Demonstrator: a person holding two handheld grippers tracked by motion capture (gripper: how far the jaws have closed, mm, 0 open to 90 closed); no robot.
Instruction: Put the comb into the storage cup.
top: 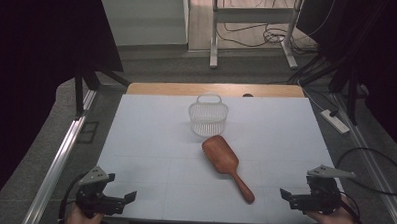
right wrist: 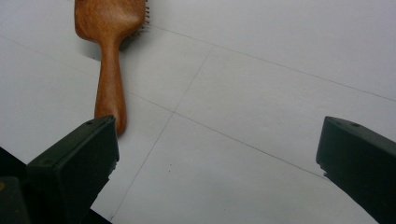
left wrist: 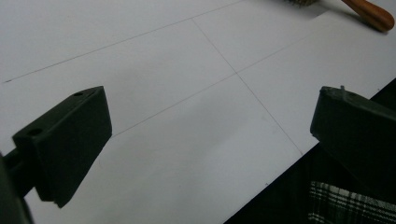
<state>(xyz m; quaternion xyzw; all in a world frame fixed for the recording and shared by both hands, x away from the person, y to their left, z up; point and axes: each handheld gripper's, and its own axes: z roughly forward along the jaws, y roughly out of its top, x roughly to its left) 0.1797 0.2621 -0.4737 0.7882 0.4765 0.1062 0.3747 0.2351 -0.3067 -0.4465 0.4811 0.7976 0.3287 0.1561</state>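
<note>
Wooden hairbrush, reddish-brown, lies flat near the middle of the white table, back uppermost; in the right gripper view its bristles show along the edge of the head, pointing down at the table. In the high view the oval head sits toward 11 o'clock and the handle runs toward 5 o'clock, ending well short of the near edge. White openwork basket with a loop handle stands upright just beyond the head, at about 11 o'clock from it, close but apart. Right gripper, at 4 o'clock from the brush near the table's near right corner, is held in a hand; its jaws stand spread wide with nothing between them, and in the right gripper view the handle's tip lies just past the left-hand jaw. Left gripper, at 8 o'clock near the near left corner, likewise has its jaws spread and empty; the left gripper view catches the handle's end at 1 o'clock. Both grippers are clear of the brush
</note>
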